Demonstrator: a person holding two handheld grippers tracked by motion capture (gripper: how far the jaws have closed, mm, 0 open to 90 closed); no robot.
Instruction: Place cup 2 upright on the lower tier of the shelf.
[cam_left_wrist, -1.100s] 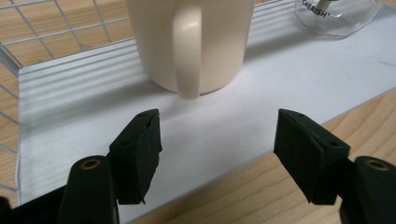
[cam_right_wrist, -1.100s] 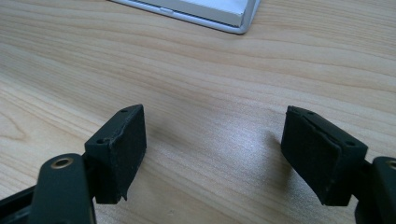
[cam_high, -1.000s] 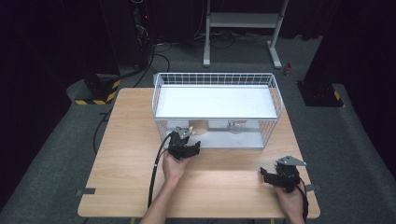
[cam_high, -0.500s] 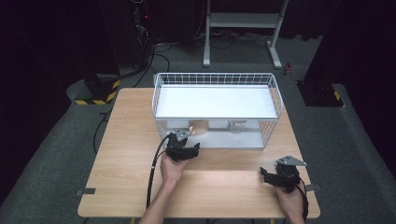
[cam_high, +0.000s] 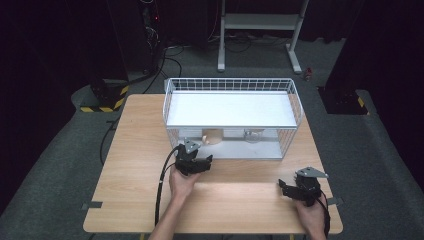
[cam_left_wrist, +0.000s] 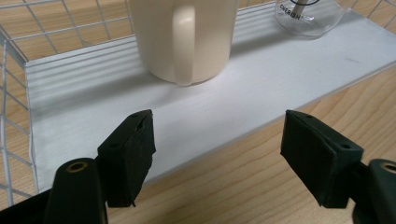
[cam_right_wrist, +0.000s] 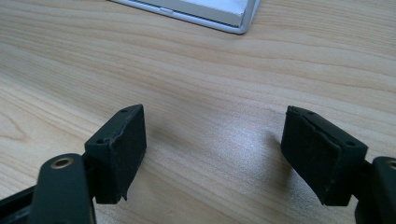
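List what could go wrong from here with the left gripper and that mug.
1. The cream mug turns its handle toward the open left gripper; closing on the handle alone might tip it.
2. The glass cup stands close beside the mug and could get knocked.
3. The wire rack overhead leaves little lifting room.

Both grippers were black, the left gripper trailing a black cable. Each carried a grey three-cornered plate. Brass-ringed screw holes marked the jaw arms.

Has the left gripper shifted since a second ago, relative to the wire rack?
Yes, slightly. The left gripper has backed a little away from the wire rack, toward the person; its jaws, just opening, hold nothing.
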